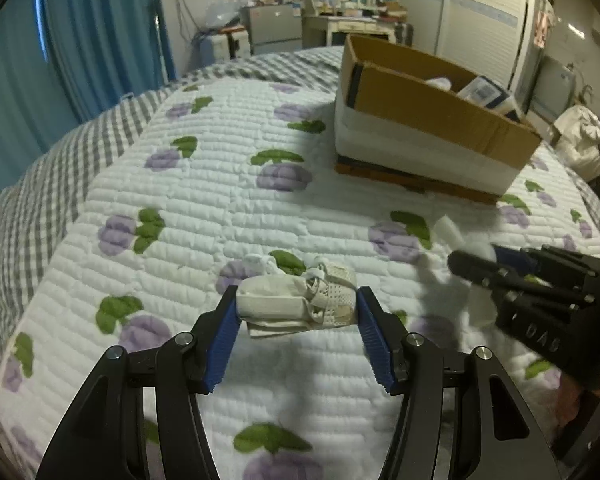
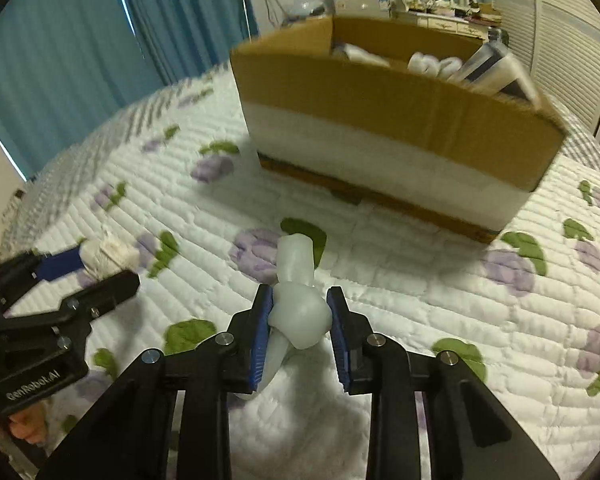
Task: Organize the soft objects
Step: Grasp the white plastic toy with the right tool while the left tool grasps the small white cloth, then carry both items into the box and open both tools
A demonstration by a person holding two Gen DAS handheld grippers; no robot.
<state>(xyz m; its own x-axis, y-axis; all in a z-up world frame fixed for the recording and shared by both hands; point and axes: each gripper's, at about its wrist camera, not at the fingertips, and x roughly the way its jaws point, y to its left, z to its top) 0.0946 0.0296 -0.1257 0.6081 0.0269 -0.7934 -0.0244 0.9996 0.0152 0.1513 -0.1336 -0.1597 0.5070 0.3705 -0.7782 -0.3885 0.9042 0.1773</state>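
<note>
My left gripper (image 1: 297, 304) is shut on a folded cream sock bundle (image 1: 300, 296), held just above the quilt; it also shows in the right wrist view (image 2: 108, 254). My right gripper (image 2: 300, 308) is shut on a knotted white sock (image 2: 298, 304), its end sticking up towards the box. In the left wrist view the right gripper (image 1: 472, 258) is at the right with the white sock (image 1: 452, 232) showing past its tips. An open cardboard box (image 1: 428, 108) stands on the bed ahead, seen closer in the right wrist view (image 2: 380, 92), with rolled white items inside.
The bed has a white quilt with purple and green flowers (image 1: 220, 184) over a grey checked cover. Blue curtains (image 1: 80, 40) hang at the left. A dresser with mirror and clutter (image 1: 340, 12) stands beyond the bed, a wardrobe (image 1: 480, 12) to its right.
</note>
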